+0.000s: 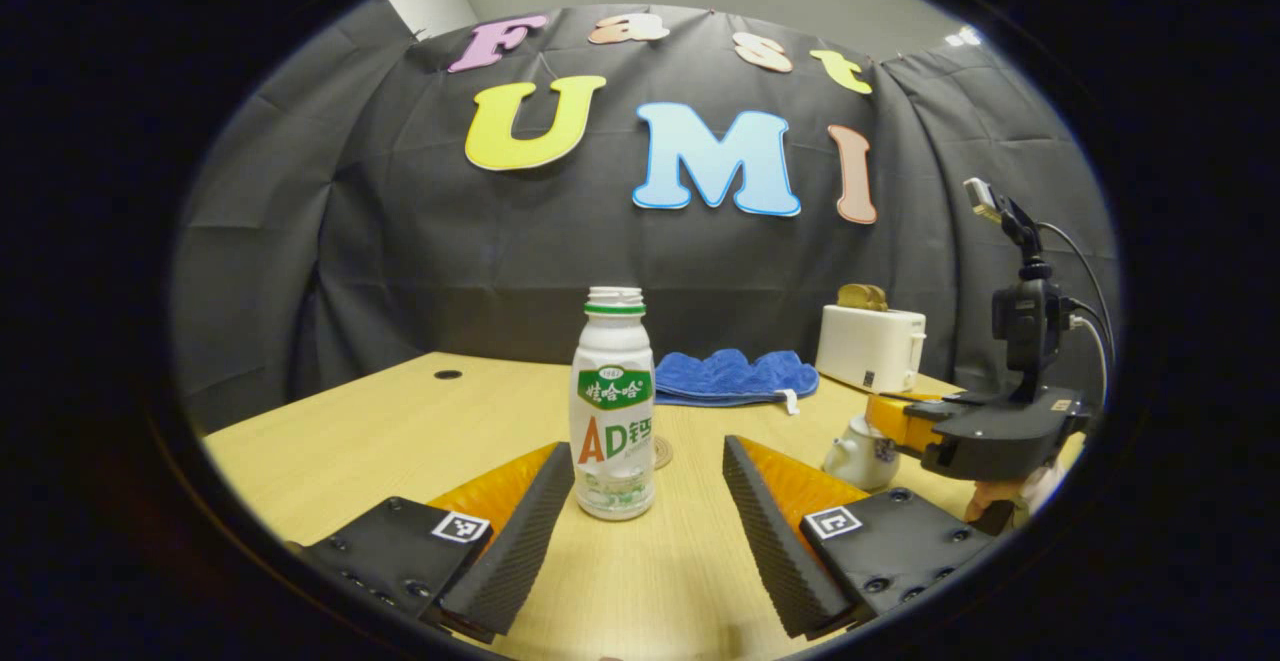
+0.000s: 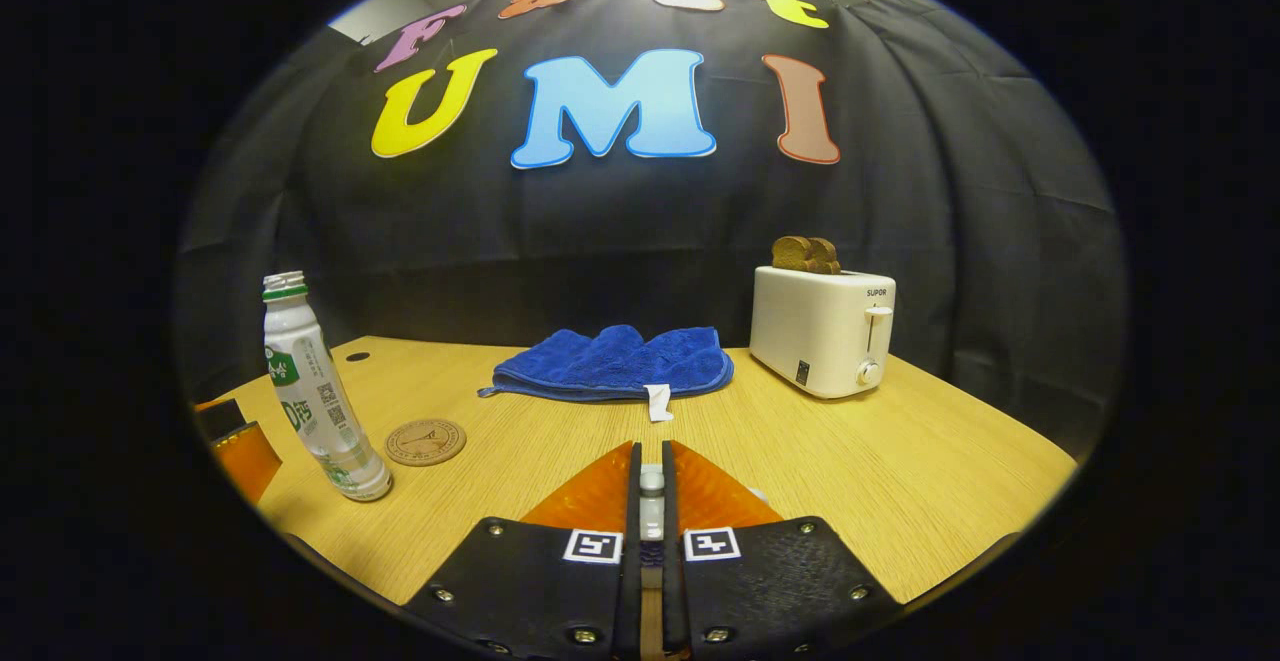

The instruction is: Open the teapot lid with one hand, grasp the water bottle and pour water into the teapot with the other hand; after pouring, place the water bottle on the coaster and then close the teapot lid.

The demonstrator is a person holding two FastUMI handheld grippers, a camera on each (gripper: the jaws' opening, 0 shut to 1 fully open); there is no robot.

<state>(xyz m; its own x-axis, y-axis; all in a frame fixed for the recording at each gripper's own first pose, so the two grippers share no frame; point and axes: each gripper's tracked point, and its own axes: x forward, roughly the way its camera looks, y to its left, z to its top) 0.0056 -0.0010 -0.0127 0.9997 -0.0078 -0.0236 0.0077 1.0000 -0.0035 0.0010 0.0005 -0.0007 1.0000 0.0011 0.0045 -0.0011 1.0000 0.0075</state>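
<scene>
While the left tongs (image 1: 648, 501) gape around the water bottle (image 1: 612, 411), the right tongs (image 2: 650, 486) pinch the teapot lid (image 2: 651, 482).

Left gripper (image 1: 648, 496) held level, jaws spread wide. Right gripper (image 2: 651, 486) held level, fingers nearly together on a small pale knob; seen in the left gripper view, a hand (image 1: 1000, 499) beneath it.

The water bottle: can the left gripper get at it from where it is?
Probably yes. The left gripper is open, the water bottle stands upright between its fingers, nothing in the way.
</scene>
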